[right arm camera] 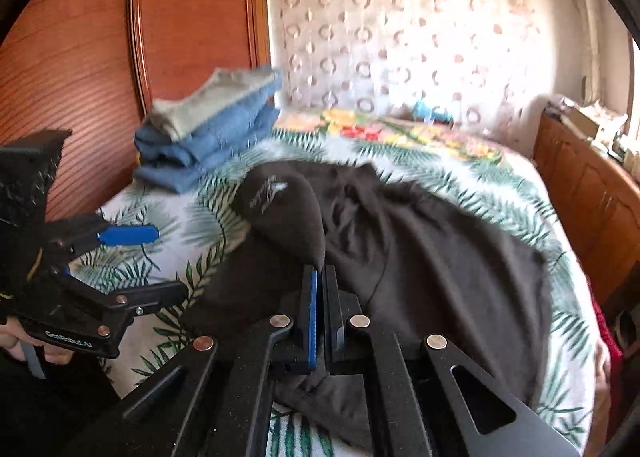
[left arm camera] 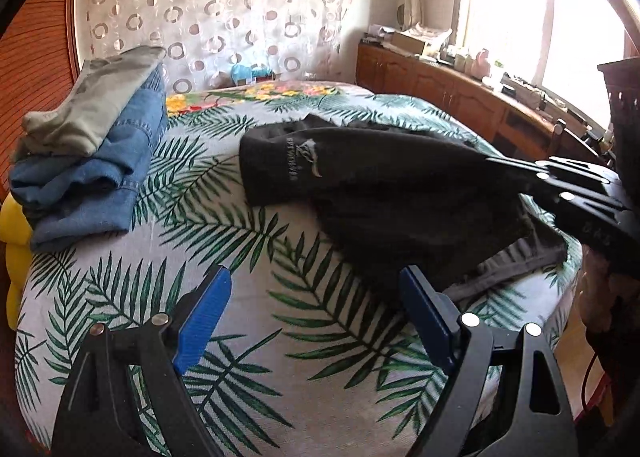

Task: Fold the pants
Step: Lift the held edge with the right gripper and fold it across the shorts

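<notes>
Dark grey pants (left arm camera: 384, 197) with a white logo lie rumpled on the leaf-print bed; they also show in the right wrist view (right arm camera: 420, 241). My right gripper (right arm camera: 320, 271) is shut on a fold of the pants and holds it lifted; it shows from the side in the left wrist view (left arm camera: 490, 159). My left gripper (left arm camera: 316, 281) is open and empty, its blue pads (left arm camera: 204, 321) above the bedspread just left of the pants. It shows in the right wrist view (right arm camera: 154, 235) at the left.
A stack of folded blue jeans and a grey garment (left arm camera: 92, 149) sits at the bed's left by the wooden headboard (right arm camera: 80, 57). A wooden cabinet (left arm camera: 460, 97) with clutter runs along the right under a bright window. A patterned curtain hangs behind the bed (left arm camera: 224, 241).
</notes>
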Demonstrator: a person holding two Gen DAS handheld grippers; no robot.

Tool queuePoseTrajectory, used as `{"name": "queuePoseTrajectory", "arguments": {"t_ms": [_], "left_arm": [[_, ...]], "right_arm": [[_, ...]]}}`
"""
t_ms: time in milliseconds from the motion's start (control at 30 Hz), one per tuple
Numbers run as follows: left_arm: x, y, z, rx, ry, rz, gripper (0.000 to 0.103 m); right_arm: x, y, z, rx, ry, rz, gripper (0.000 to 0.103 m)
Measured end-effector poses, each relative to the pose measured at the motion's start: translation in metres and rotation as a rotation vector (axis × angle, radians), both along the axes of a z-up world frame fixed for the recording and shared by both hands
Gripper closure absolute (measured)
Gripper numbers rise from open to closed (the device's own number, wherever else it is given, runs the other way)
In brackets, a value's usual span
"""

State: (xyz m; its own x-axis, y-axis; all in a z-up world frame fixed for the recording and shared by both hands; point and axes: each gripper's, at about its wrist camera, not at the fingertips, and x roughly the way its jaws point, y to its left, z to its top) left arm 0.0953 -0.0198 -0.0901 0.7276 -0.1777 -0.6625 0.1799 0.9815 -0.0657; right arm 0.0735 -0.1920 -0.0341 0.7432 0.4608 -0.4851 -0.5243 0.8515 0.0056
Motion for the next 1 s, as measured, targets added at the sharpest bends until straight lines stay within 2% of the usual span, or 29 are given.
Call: {"name": "queuePoseTrajectory", "arguments": {"t_ms": [267, 600, 1000], "left_arm": [[0.012, -0.016, 0.016, -0.011, -0.036, -0.038, 0.016], [0.023, -0.04, 0.023, -0.018, -0.048, -0.087, 0.016], [0.033, -0.063, 0.013, 0.008, -0.02, -0.118, 0.016]], "right_arm": [[-0.033, -0.044, 0.01, 0.042, -0.048, -0.066, 0.101], [-0.061, -0.089, 0.005, 0.08, -0.045, -0.142, 0.101], [-0.065, -0.09, -0.007, 0.061, -0.004, -0.212, 0.101]]}}
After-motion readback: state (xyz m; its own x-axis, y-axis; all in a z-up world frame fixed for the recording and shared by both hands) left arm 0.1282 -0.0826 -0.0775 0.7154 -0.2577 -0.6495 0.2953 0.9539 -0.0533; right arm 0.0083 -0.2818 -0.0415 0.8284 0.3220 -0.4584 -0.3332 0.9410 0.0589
